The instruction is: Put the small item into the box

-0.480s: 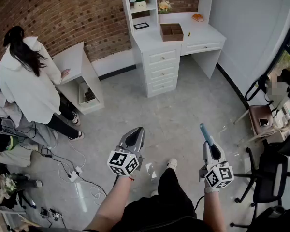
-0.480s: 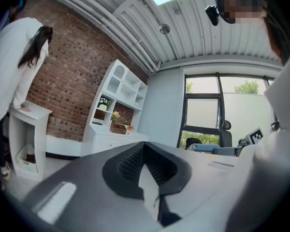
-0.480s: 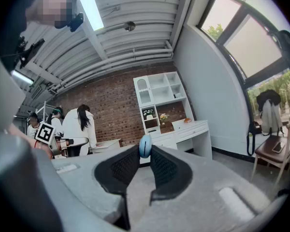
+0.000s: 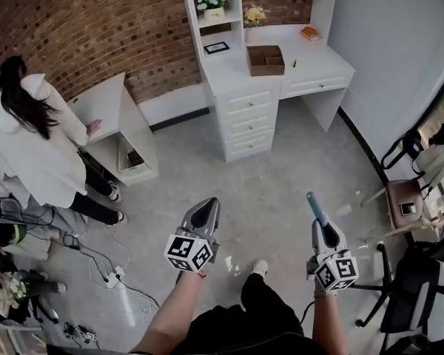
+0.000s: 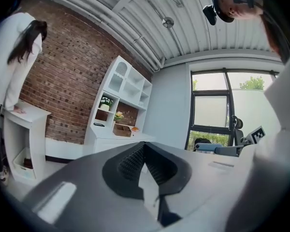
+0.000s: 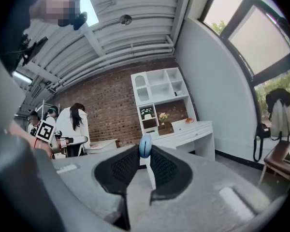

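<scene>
One danger: the small blue item (image 6: 144, 146), pinched only at the tips of the right gripper (image 4: 320, 224), may slip out during carrying. The box (image 4: 266, 60) stands well apart at 12 o'clock, on the desk (image 4: 322, 59). The left gripper (image 4: 205, 207) is pressed together, empty.

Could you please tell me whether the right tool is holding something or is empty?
Holding: the right tool is shut on a small blue rod-shaped item, pinched between its jaw tips.

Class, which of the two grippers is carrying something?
The right gripper: a small blue item is pinched between its fingers, whereas the left gripper is shut on nothing.
</scene>
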The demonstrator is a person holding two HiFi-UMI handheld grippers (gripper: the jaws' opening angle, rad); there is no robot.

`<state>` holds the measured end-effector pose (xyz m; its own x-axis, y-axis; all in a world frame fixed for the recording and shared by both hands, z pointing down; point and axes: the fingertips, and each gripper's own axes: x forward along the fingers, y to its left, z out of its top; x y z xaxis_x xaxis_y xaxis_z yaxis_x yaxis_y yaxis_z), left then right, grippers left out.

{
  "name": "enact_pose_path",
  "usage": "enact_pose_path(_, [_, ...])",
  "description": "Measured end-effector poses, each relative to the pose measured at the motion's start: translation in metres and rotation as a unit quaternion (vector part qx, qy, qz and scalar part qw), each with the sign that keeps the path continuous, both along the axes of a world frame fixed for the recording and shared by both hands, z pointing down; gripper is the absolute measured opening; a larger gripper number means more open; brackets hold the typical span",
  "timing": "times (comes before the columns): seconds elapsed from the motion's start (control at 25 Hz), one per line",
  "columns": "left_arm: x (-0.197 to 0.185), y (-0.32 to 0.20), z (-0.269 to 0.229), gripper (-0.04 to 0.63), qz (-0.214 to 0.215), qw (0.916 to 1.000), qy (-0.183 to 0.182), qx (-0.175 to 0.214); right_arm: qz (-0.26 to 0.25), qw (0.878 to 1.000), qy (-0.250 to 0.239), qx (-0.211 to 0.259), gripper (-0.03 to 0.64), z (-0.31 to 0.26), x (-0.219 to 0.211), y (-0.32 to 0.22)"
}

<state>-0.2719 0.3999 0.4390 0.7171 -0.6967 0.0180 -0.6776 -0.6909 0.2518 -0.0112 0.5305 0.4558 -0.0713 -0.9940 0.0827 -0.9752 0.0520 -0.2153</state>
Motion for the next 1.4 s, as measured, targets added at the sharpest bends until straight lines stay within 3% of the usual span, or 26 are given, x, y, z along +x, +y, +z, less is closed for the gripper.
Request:
enact_pose_path(0.64, [0.075, -0.117, 0.001, -0.002, -0.016, 0.9998, 0.01, -0.004, -0.008, 1.0, -0.01, 0.0, 0.064, 0.005, 0.079, -0.111])
enact_pose_path(1.08, [0.091, -0.159, 0.006, -0.002, -0.024, 0.9996, 0.011, -0.014, -0.02, 1.0, -0.016, 0.001, 0.066, 0.005, 0.092, -0.159])
enact_pose_path(1.4, [0.127, -0.218, 0.014, -0.002, -0.011, 0.9996, 0.02, -0.018, -0.011, 1.0, -0.021, 0.001, 0.066, 0.009, 0.12, -0.217])
